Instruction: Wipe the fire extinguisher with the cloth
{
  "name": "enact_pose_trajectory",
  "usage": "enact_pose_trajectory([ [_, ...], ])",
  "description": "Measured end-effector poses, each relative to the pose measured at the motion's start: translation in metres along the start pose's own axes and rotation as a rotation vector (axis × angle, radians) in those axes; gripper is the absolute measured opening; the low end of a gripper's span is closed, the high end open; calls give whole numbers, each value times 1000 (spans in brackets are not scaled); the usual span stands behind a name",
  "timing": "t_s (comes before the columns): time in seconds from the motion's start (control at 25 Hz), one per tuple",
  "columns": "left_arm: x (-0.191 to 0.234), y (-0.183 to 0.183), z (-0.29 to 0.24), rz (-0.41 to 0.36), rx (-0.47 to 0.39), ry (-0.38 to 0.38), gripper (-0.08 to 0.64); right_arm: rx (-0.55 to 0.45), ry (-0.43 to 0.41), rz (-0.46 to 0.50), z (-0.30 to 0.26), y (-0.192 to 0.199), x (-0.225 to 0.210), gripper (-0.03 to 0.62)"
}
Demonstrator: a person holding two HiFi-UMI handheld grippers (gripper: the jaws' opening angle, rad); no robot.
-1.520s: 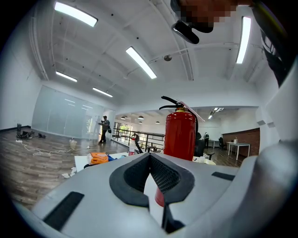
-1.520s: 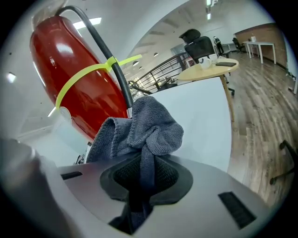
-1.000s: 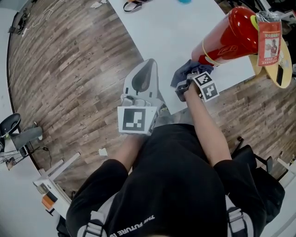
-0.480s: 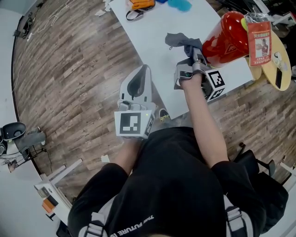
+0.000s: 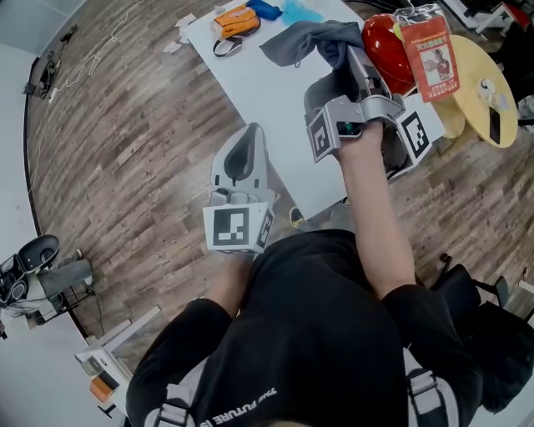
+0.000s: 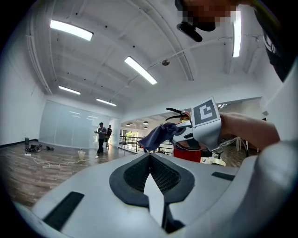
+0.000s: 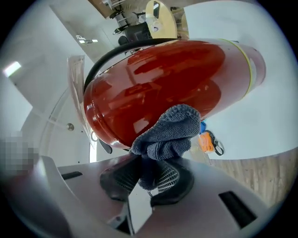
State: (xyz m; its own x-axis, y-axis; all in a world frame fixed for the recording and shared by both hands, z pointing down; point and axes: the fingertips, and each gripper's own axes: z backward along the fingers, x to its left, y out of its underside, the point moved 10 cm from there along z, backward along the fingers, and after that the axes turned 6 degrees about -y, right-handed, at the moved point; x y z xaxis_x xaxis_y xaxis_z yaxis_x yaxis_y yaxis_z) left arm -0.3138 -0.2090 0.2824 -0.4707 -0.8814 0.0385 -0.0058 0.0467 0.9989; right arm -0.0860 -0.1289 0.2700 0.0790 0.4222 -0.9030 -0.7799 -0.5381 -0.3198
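Right claw (image 5: 351, 60) holds grey cloth (image 5: 299, 42) beside red fire extinguisher (image 5: 386, 43).

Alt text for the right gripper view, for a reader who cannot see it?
The right gripper is shut on a grey-blue cloth, held at the red fire extinguisher that fills the upper view. White table and wood floor lie behind.

The white desk (image 5: 259, 100), on a wood floor (image 5: 108, 142), carries the red fire extinguisher (image 5: 385, 46), an orange strap (image 5: 234, 17) and blue things (image 5: 288, 10)
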Motion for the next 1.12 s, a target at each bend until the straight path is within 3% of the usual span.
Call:
enact_pose_trajectory([
  [0.2, -4, -2, -5, -11, 10, 11, 21, 70, 60, 59, 2, -6, 10, 66],
  [0.4, -5, -2, -7, -11, 19, 24, 21, 149, 84, 21, 24, -20, 18, 66],
  [0.64, -14, -7, -15, 22, 9, 50, 21, 212, 59, 27, 51, -43, 43, 66],
  [0.88, -41, -11, -26, 33, -11, 120, 21, 171, 37, 168, 75, -83, 60, 66],
  [1.12, -77, -8, -33, 10, 17, 84, 21, 332, 63, 314, 73, -136, 38, 67],
])
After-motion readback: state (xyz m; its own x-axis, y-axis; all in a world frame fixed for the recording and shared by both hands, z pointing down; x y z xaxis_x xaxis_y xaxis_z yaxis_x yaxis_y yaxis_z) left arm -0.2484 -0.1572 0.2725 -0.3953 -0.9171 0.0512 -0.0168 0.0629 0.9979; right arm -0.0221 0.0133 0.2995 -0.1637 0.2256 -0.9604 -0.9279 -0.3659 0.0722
